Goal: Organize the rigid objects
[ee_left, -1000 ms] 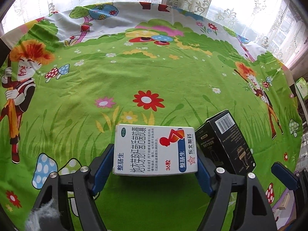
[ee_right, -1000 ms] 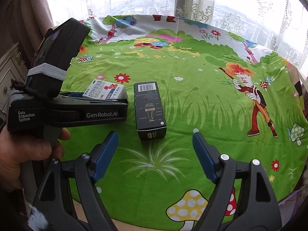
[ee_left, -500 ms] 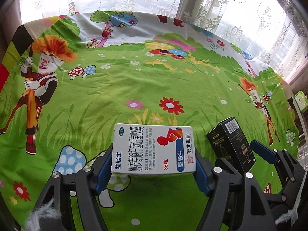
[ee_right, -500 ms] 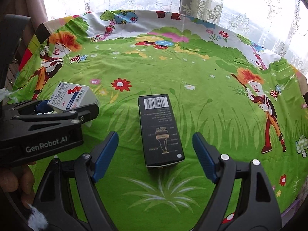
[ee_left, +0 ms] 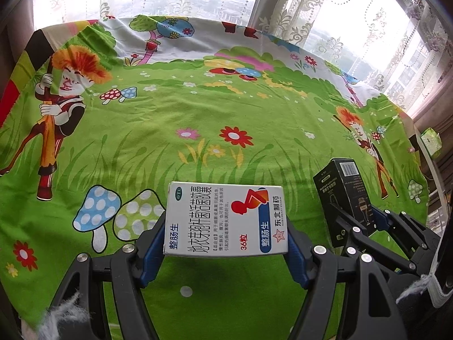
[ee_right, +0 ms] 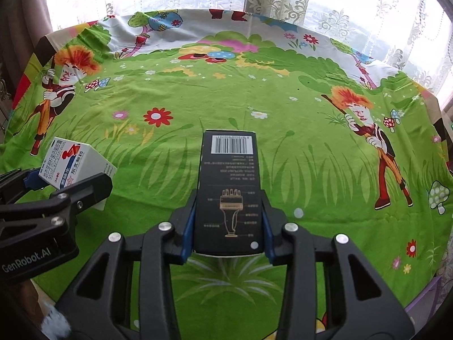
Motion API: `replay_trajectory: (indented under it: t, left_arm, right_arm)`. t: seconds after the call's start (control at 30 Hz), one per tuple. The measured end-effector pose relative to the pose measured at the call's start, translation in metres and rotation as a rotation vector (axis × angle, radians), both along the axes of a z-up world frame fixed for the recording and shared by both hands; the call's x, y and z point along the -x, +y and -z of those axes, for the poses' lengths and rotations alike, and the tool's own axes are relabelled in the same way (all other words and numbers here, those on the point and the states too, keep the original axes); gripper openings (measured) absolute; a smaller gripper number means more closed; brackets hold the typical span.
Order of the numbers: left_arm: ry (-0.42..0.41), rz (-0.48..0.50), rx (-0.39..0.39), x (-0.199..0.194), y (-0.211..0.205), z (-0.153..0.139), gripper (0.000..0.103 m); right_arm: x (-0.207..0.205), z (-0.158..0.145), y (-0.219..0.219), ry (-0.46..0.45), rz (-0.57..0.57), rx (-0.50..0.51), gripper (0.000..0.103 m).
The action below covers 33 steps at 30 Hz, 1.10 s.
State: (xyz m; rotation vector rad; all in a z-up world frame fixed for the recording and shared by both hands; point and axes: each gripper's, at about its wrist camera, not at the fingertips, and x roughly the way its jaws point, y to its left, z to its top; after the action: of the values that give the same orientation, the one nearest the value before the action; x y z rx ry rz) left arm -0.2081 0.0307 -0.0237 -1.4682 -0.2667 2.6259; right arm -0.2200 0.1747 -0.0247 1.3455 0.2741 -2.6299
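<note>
My left gripper (ee_left: pixel 226 243) is shut on a white medicine box (ee_left: pixel 226 218) with red and blue print, held above the green cartoon tablecloth. The same white box (ee_right: pixel 70 164) shows at the left of the right wrist view, in the left gripper (ee_right: pixel 56 187). My right gripper (ee_right: pixel 229 223) is shut on a black box (ee_right: pixel 229 192) with a barcode and a gold drawing, its blue pads against both long sides. In the left wrist view the black box (ee_left: pixel 342 198) stands to the right, in the right gripper (ee_left: pixel 365 223).
The table is covered by a green cloth (ee_right: pixel 226 99) printed with flowers, mushrooms and cartoon figures. Lace curtains (ee_right: pixel 311 0) and a window are behind the far edge. A small green pack (ee_left: pixel 431 141) lies off the table at far right.
My right gripper moved forward and closed on the black box, which was lying free between its open fingers before. My left gripper drew back and to the left with the white box.
</note>
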Motion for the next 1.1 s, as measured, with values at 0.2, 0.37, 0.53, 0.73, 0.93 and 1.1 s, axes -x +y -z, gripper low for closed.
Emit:
replay_trajectory:
  t: [0.2,0.37,0.53,0.73,0.93,1.1]
  left_arm:
    - [0.027,0.024,0.005,-0.021,0.009,-0.009,0.072]
    - [0.039,0.024,-0.008,-0.037,0.007,-0.017,0.072]
    - [0.052,0.043,-0.019,-0.057,0.009,-0.024,0.072]
    - [0.074,0.084,-0.011,-0.085,0.019,-0.033,0.072]
    - [0.085,0.107,-0.004,-0.105,0.027,-0.04,0.072]
    - [0.093,0.141,-0.003,-0.121,0.039,-0.045,0.072]
  right_arm:
    - [-0.027,-0.013,0.008,0.021,0.026,0.015,0.042]
    - [-0.049,-0.024,0.018,0.039,0.047,0.023,0.042]
    - [-0.07,-0.03,0.026,0.051,0.062,0.032,0.042]
    - [-0.095,-0.037,0.038,0.059,0.079,0.042,0.042]
    - [-0.121,-0.043,0.052,0.066,0.102,0.047,0.042]
    - [-0.142,-0.047,0.067,0.068,0.127,0.051,0.042]
